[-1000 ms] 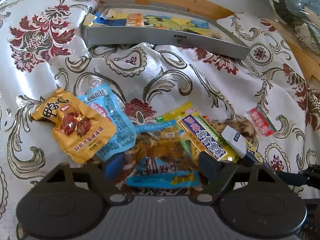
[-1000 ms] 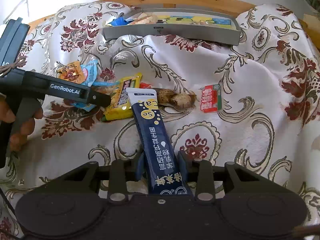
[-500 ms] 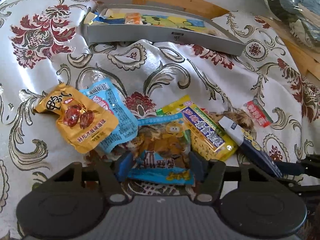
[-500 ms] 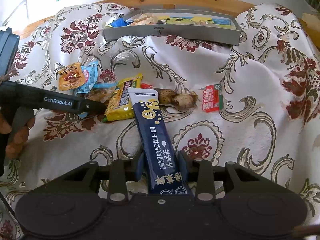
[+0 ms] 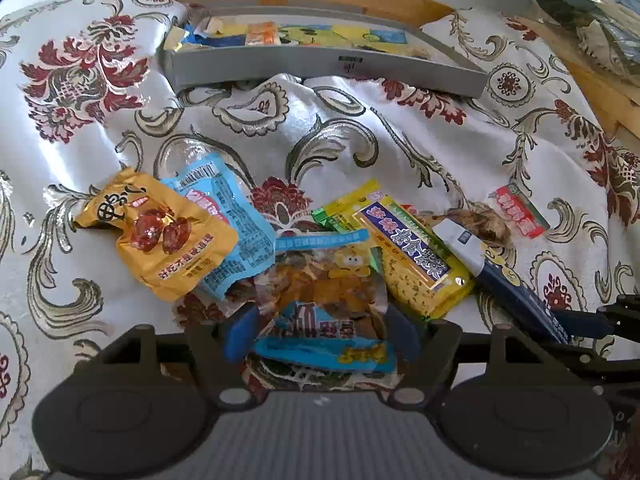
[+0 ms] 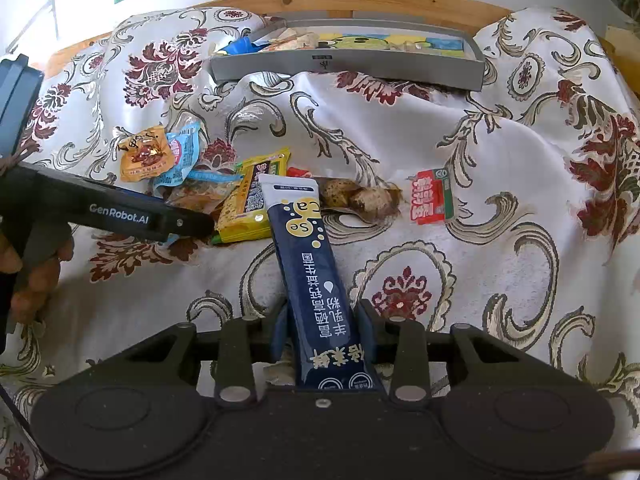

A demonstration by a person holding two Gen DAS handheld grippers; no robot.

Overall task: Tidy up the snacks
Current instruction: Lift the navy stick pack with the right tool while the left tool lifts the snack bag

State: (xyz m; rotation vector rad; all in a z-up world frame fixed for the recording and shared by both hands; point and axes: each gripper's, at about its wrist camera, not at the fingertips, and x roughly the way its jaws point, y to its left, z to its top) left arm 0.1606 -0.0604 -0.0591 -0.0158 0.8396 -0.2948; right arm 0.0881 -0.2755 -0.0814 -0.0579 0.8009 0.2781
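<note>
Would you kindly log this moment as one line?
left gripper: straddling clear snack bag | right gripper: shut on navy stick pack | tray: awaiting

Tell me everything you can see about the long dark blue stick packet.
The dark blue stick packet is a long, narrow, glossy sachet with a white band at its far end, yellow bubble dots and white Chinese print. The right gripper pinches its near end between blue-padded fingers, so it points away toward the snack pile. Its white tip overlaps the yellow snack packet in view; contact is unclear. The left wrist view shows it angling in from the right.
</note>
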